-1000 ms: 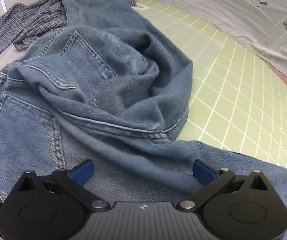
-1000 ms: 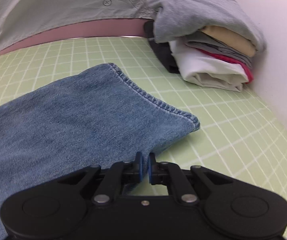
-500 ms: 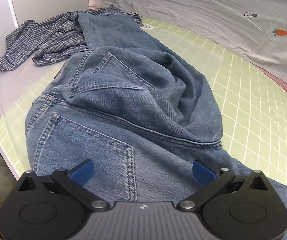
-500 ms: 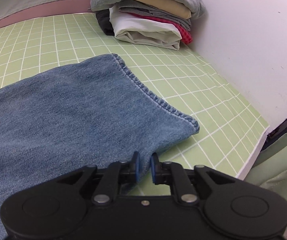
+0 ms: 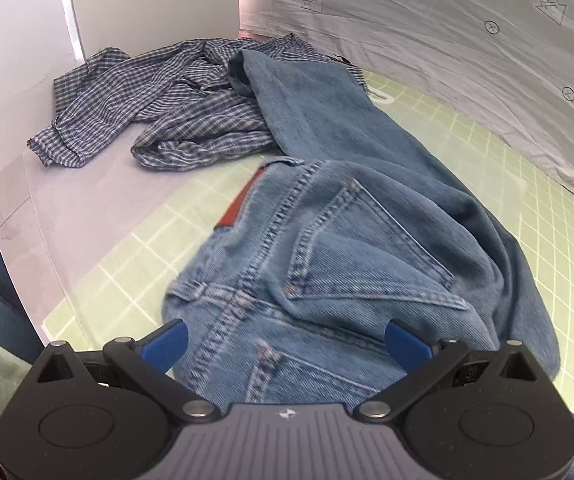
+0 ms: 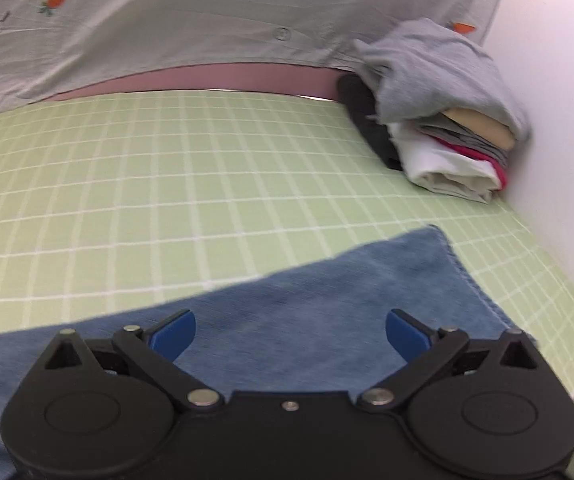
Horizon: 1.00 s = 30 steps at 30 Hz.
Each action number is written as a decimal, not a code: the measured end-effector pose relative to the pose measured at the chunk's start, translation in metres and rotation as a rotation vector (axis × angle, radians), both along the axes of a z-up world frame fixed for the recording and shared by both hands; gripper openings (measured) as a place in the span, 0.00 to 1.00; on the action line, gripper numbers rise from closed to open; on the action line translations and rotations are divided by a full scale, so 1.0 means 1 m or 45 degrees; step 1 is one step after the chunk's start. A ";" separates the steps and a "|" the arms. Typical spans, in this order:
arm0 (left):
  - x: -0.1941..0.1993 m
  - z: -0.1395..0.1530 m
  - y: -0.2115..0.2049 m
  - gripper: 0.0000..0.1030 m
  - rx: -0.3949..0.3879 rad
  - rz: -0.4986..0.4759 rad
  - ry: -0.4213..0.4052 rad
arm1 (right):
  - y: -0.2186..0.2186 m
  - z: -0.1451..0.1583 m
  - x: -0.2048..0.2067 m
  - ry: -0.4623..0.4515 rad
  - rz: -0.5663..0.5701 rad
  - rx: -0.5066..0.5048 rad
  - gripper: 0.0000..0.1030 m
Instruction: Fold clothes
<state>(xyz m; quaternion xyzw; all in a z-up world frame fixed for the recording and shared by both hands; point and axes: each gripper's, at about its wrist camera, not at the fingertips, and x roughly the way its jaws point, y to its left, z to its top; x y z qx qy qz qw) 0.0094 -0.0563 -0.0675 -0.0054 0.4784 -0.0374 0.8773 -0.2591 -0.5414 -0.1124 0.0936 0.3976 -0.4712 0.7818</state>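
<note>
Lying across the green grid mat (image 5: pixel 527 208), the jeans (image 5: pixel 351 248) are the reference for all positions. At the far-left end of the jeans, a crumpled checked shirt (image 5: pixel 159 116) rests on the white surface, with one denim leg laid over its right edge. The waistband and back pockets sit bunched at the centre of the left wrist view, directly ahead of the left gripper (image 5: pixel 285 340), whose blue fingers (image 5: pixel 165 342) are spread wide with denim below them and nothing pinched. In the right wrist view, the hemmed leg end (image 6: pixel 427 280) lies flat on the mat under the right gripper (image 6: pixel 291 332); its jaws are opening, pads apart, and they clamp no fabric. Beyond the hem, to the far right, a stack of folded clothes (image 6: pixel 447 120) stands against the white wall.
</note>
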 end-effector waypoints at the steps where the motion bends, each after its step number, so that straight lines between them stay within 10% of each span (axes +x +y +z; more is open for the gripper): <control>1: 0.010 -0.001 0.005 1.00 0.004 0.005 0.005 | 0.005 0.000 0.017 -0.010 0.039 0.010 1.00; 19: 0.171 -0.058 0.016 1.00 -0.047 -0.005 0.220 | 0.119 -0.004 0.350 -0.137 0.630 0.181 0.99; 30: 0.184 -0.072 0.005 1.00 0.003 -0.029 0.284 | 0.189 -0.021 0.414 -0.191 0.879 0.381 0.84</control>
